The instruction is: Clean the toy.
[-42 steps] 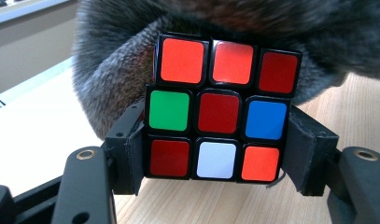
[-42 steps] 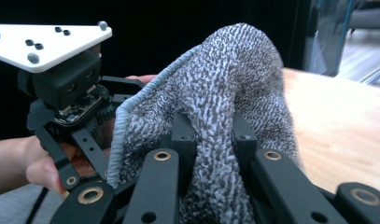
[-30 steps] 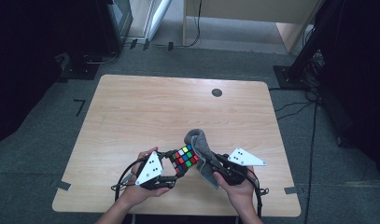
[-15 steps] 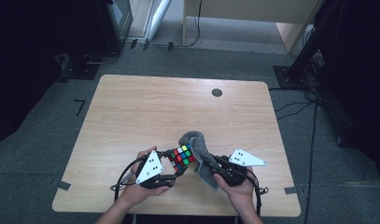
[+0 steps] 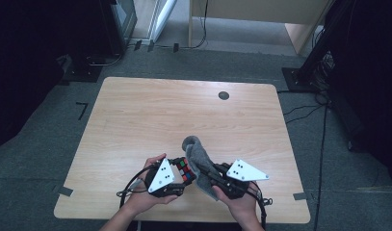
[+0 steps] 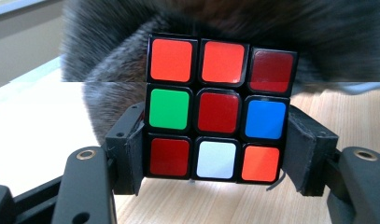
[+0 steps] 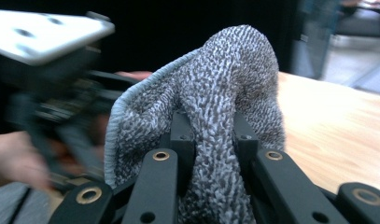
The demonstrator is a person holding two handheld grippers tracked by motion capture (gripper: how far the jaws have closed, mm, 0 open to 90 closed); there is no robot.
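Near table's front edge [image 5: 184, 216]: left gripper [image 5: 176, 175] pinching cube [image 5: 184, 170], right gripper [image 5: 214, 174] pinching grey cloth [image 5: 196, 153]; bare tabletop beyond.

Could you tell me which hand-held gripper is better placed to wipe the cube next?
The right hand-held gripper: its jaws pinch the grey cloth right beside the cube, which the left hand-held gripper clamps steady.

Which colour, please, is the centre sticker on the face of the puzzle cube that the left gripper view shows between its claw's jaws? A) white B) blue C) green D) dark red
D: on the black-framed, colour-stickered puzzle cube, clamped in the left claw, the middle square is dark red, with green to its left, blue to its right and white below.
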